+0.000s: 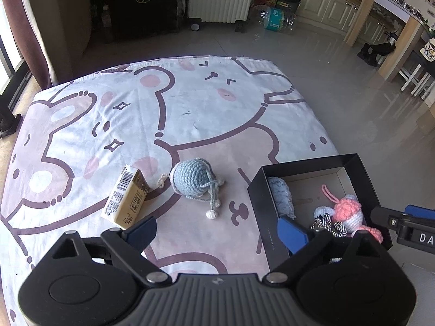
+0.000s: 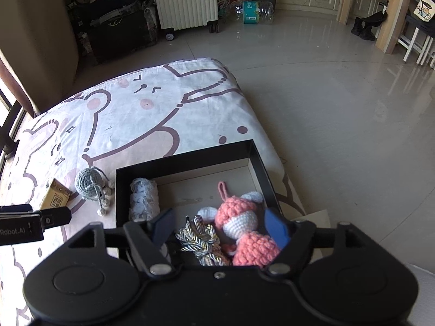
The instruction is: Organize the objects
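Nearest the left wrist camera, the left gripper hangs with its blue fingers spread wide and nothing between them, above the cartoon-printed sheet. Just ahead of it lies the blue crochet ball, its cords and pom-poms trailing toward the camera. Close on the ball's left, apart from it, a yellow carton lies tilted on its side. The black box sits near the sheet's right edge, a strip of bare cloth between its left wall and the ball.

From the right wrist view, the right gripper is likewise spread and holds nothing, poised over the near part of the box. Inside lie a pink crochet toy, a knot of twisted cord and a pale blue knitted piece against the left wall. The far half of the box floor shows bare. Beyond the sheet's right edge, open grey floor stretches toward a white radiator and cabinets.
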{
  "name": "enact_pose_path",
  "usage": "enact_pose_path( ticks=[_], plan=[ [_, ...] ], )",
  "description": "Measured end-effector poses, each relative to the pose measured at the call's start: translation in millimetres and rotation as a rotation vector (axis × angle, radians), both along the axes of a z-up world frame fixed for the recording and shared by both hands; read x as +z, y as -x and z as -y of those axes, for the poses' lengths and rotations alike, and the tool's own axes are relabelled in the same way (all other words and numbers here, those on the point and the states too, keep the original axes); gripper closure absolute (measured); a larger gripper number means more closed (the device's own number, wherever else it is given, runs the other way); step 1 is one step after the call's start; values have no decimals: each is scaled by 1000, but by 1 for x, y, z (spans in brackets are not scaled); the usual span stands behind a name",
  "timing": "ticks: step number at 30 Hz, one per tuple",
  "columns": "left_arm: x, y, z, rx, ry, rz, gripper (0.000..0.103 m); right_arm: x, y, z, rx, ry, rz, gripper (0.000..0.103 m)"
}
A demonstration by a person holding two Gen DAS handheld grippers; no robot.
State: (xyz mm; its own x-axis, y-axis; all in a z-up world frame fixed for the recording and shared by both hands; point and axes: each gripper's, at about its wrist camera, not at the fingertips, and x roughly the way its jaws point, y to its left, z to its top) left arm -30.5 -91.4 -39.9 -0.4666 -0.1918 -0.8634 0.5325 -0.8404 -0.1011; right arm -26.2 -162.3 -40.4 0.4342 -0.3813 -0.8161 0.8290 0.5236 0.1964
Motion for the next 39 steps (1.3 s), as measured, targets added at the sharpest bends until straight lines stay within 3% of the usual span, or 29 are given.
enact_pose_path(
  ticks=[3, 6, 9, 23, 39],
  plan=[
    [0, -1, -2, -5, 11, 13, 0, 3, 4, -3, -8, 19, -8, 16],
    [-1, 0, -4, -13, 18, 27, 0, 4, 9, -5, -24, 35, -13, 4],
    [0, 0, -6, -21, 23, 29, 0, 5, 15, -5, -39, 47, -16, 0],
    [4, -1, -14, -38, 27, 40, 0, 8, 26, -10, -47, 51, -28, 0],
    [-5, -22, 20, 11, 17, 72, 0, -1, -1, -21, -3, 28, -41, 0]
  ],
)
